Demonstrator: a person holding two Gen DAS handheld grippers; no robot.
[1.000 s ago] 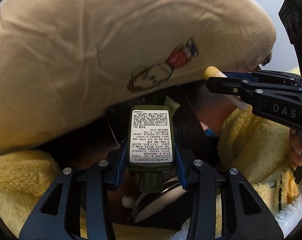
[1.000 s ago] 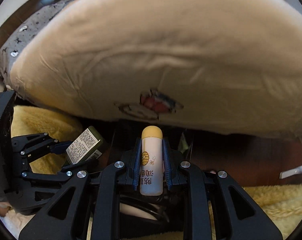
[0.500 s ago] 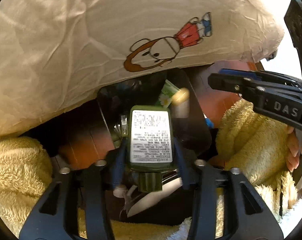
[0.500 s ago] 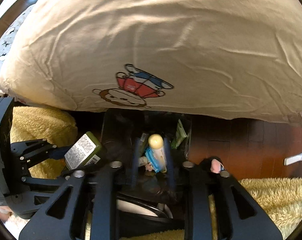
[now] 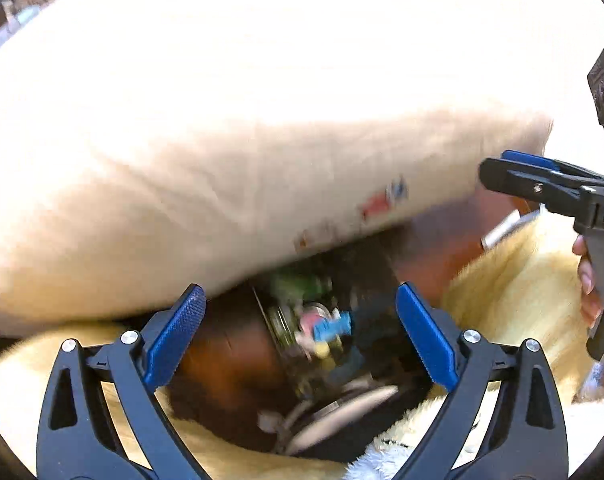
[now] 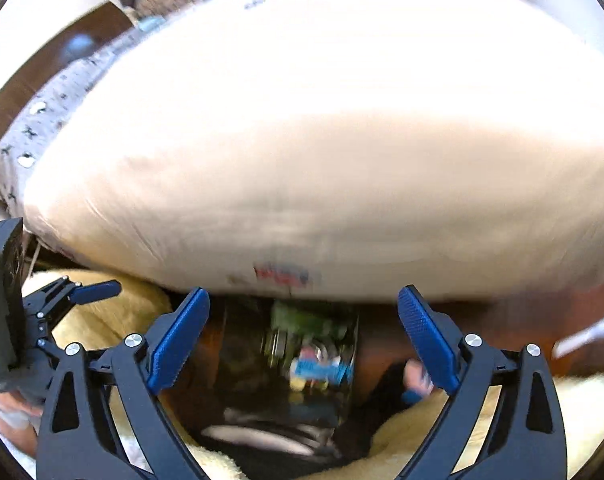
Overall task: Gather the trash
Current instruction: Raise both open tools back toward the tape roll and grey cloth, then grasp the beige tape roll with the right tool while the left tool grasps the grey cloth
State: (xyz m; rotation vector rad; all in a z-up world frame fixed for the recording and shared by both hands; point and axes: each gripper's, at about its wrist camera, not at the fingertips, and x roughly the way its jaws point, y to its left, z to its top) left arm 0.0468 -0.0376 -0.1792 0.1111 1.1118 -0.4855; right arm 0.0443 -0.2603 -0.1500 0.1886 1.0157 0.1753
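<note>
Both views are blurred by motion. My left gripper [image 5: 299,332] is open and empty above a dark trash bin [image 5: 322,360] that holds several bits of trash, among them a green item [image 5: 297,284] and a blue-labelled tube [image 5: 332,326]. My right gripper [image 6: 304,334] is open and empty over the same bin [image 6: 289,364], where the green item [image 6: 302,320] and the blue-labelled tube [image 6: 322,368] lie. The right gripper also shows at the right edge of the left wrist view [image 5: 498,172]. The left gripper shows at the left of the right wrist view [image 6: 97,290].
A large cream pillow [image 5: 241,140] with a small cartoon print hangs over the far side of the bin, also in the right wrist view [image 6: 322,152]. Yellow fluffy fabric [image 5: 518,280] surrounds the bin. A brown wooden floor [image 6: 502,320] lies behind. A white strip [image 6: 582,336] lies at right.
The left gripper opened and let go of the green bottle. The right gripper opened and let go of the yellow-capped tube. Both now lie in the bin. The views swung upward.
</note>
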